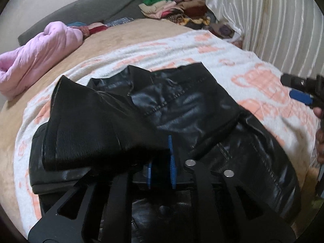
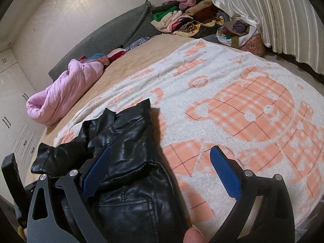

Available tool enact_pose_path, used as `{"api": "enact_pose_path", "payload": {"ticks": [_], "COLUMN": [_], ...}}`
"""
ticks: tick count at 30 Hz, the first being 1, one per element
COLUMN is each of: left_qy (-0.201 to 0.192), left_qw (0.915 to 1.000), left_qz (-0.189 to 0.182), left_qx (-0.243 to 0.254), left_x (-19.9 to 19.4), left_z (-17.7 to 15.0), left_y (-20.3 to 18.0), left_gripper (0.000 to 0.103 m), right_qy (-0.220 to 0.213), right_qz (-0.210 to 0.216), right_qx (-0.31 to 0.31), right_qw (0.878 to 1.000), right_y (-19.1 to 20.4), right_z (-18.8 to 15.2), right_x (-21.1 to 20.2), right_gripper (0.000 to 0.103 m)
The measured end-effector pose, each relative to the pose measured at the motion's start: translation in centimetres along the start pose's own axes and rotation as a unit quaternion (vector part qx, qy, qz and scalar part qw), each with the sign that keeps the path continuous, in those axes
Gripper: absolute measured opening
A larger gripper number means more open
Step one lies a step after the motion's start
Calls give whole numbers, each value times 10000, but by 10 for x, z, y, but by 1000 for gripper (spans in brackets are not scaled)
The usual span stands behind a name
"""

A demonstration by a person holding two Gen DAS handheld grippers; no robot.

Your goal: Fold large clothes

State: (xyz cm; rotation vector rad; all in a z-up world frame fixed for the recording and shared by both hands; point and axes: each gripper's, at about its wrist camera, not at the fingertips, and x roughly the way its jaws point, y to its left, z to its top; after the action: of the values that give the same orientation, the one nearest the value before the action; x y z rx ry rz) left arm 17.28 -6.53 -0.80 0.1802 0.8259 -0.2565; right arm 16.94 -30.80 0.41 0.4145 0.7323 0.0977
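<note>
A: Where is the black leather jacket [image 1: 182, 111] lying?

B: It lies on the white and orange blanket [image 2: 232, 105] that covers the bed [image 1: 121, 34], toward the near edge of the blanket and more to its left side. The right part of the blanket is bare.

A: What does the left gripper [image 1: 162, 162] do?

B: Its blue pads [image 1: 173, 170] are pressed close together, and a black fold of the jacket comes out from between them. So the jaws are pinching the jacket; the pinched flap is lifted above the rest of the garment and hangs to the left.

A: And the right gripper [image 2: 160, 176]?

B: Its jaws are spread wide. The left finger [image 2: 97, 174] touches the edge of the jacket, the right finger is over the blanket, well apart from the jacket. It holds nothing. In the left wrist view it shows at the right edge [image 1: 299, 93], blurred.

A: What else is on the bed?

B: A pink quilt [image 2: 64, 93], rolled, lies at the left edge of the bed. A pile of mixed clothes [image 2: 186, 18] is at the far corner, beside the white curtain [image 2: 273, 16]. A grey headboard cushion [image 1: 97, 8] stands along the far edge.
</note>
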Motion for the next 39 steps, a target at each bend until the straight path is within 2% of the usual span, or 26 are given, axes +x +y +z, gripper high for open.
{"api": "enact_pose_path", "payload": {"ticks": [5, 12, 14, 15, 16, 20, 26, 28, 32, 39], "left_qy": [81, 132, 119, 86, 26, -149, -391, -408, -470, -453], "left_qw": [9996, 9987, 9983, 9979, 9972, 9957, 9969, 9982, 9988, 9951], "left_qz": [23, -211, -345, -460, -580, -661, -458, -237, 111, 695], "left_qx": [280, 442, 453, 441, 470, 639, 502, 365, 1, -535], "left_x": [5, 7, 4, 0, -5, -23, -52, -61, -77, -92], "left_z": [0, -4, -5, -5, -5, -4, 3, 6, 7, -3], "left_y": [-13, -22, -24, -24, -25, -28, -15, -5, 21, 71], "left_gripper": [24, 47, 57, 67, 71, 76, 83, 93, 93, 93], "right_qy": [60, 110, 110, 107, 105, 105, 127, 262, 648, 1199], "right_qz": [-19, -53, -46, -60, -66, -44, 133, 305, 692, 618], "right_qx": [17, 42, 46, 49, 55, 38, -84, -193, -531, -1045], "right_qw": [10000, 9999, 9999, 9999, 9999, 9999, 9998, 9990, 9941, 9853], "right_y": [-2, -4, -4, -4, -4, -4, 12, 25, 60, 109], "right_z": [0, -1, -1, -1, -1, -1, -1, -2, -6, -23], "right_x": [7, 12, 12, 12, 13, 13, 16, 23, 45, 94], "right_gripper": [97, 97, 97, 97, 97, 97, 97, 97, 97, 97]}}
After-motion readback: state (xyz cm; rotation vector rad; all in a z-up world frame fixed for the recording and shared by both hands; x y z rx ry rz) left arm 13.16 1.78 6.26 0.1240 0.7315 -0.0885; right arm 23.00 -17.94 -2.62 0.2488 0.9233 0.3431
